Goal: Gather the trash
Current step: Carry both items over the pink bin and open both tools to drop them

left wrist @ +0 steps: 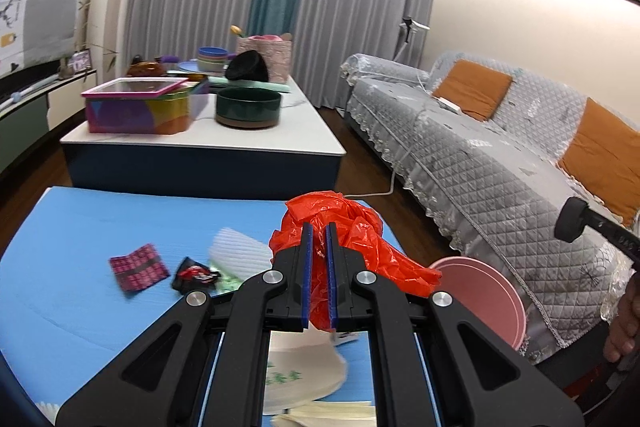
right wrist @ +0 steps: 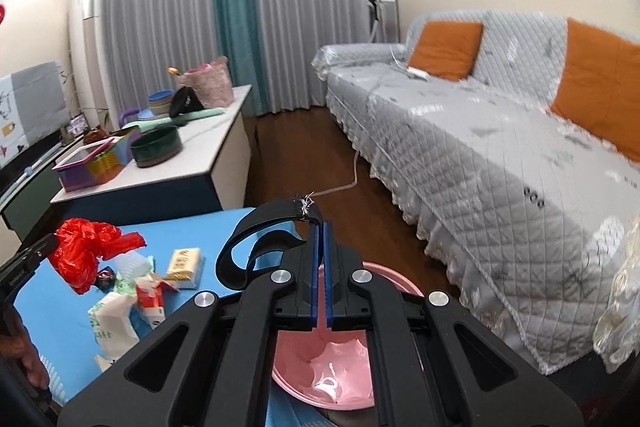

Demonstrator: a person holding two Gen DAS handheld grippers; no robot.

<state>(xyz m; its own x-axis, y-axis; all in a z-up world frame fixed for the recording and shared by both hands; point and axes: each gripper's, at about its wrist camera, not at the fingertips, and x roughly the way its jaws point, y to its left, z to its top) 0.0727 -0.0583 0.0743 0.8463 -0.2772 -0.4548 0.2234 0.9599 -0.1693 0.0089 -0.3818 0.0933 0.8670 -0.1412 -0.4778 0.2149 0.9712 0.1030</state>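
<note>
Blue mat [left wrist: 100, 227]: left half bare, passable. Wrappers [left wrist: 138, 267] and tissue packs [right wrist: 185, 262] crowd its centre; pink bin [right wrist: 320, 379] flanks right edge.

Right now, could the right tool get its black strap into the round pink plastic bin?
Probably yes. The right tool, shut on the black strap, hangs over the round pink plastic bin, whose open mouth shows right below it with nothing between. The left tool and its crumpled red plastic bag stay aside.

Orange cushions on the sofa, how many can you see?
2. The far orange cushion leans on the sofa backrest near the curtain end; the near orange cushion leans on the backrest closer to the camera. More may sit beyond the frame edge.
</note>
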